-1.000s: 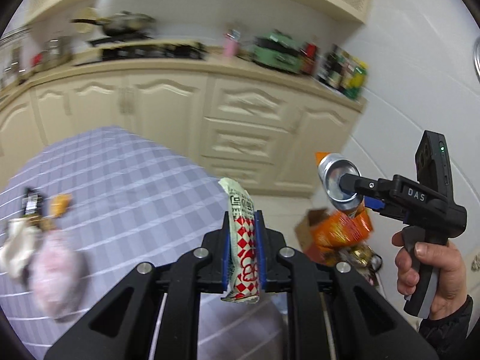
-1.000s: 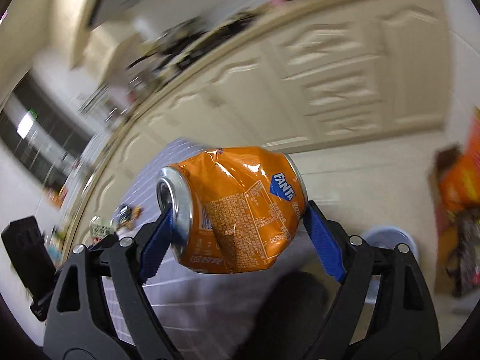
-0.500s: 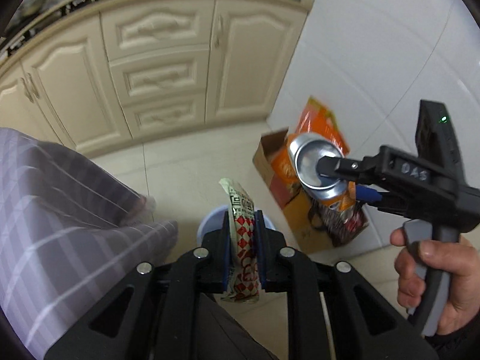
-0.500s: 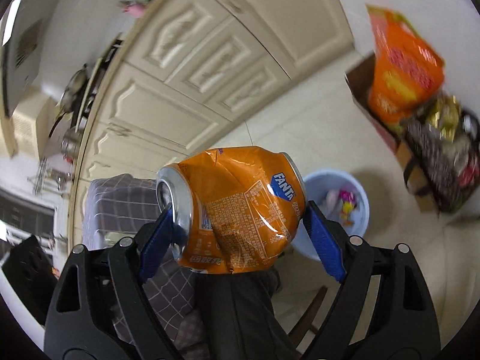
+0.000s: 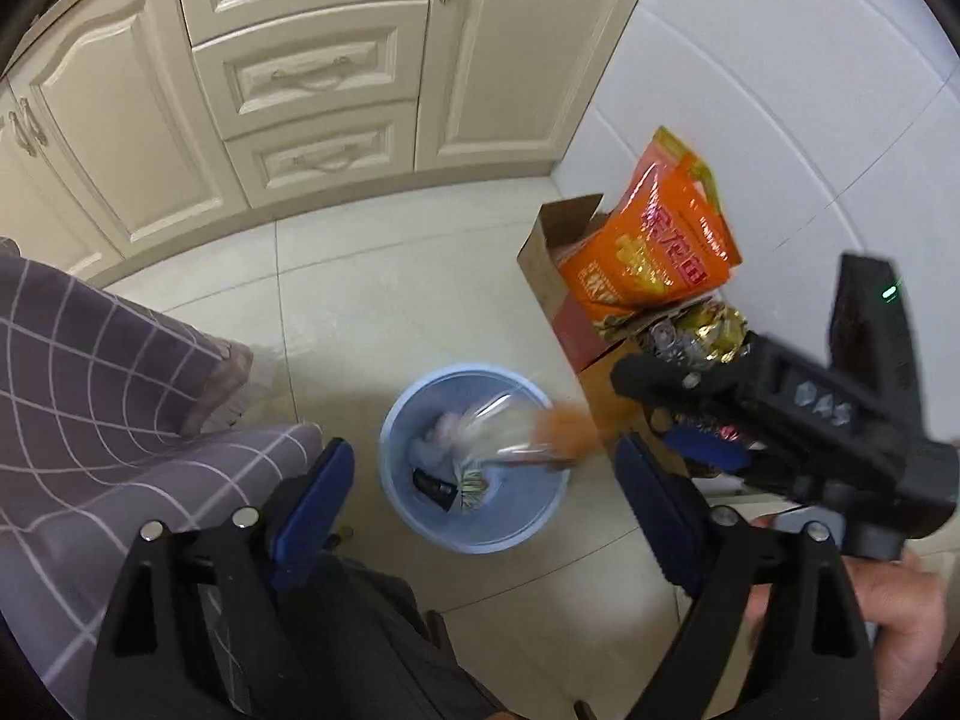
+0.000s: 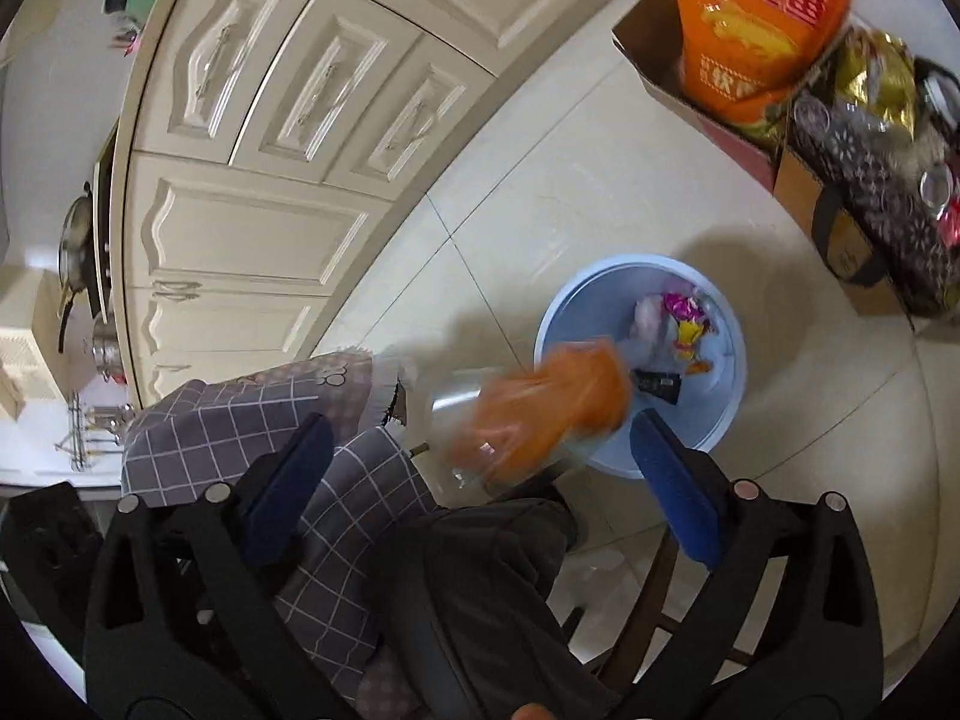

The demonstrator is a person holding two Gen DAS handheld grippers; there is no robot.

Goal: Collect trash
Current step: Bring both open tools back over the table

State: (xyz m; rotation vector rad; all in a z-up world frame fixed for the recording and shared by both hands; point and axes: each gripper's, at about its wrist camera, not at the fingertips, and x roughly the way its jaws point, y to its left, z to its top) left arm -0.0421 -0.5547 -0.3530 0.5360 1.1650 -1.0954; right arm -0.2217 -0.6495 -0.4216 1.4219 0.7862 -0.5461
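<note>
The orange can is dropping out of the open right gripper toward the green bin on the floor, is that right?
Not quite: the bin is light blue, not green, as the right wrist view shows. The rest holds: the blurred orange can is falling clear of the right gripper, whose jaws are opening, toward that bin on the floor.

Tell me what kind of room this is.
Most likely a home kitchen: cream cabinets with drawers, a pan on the counter, and a tiled floor holding a blue trash bin.
</note>
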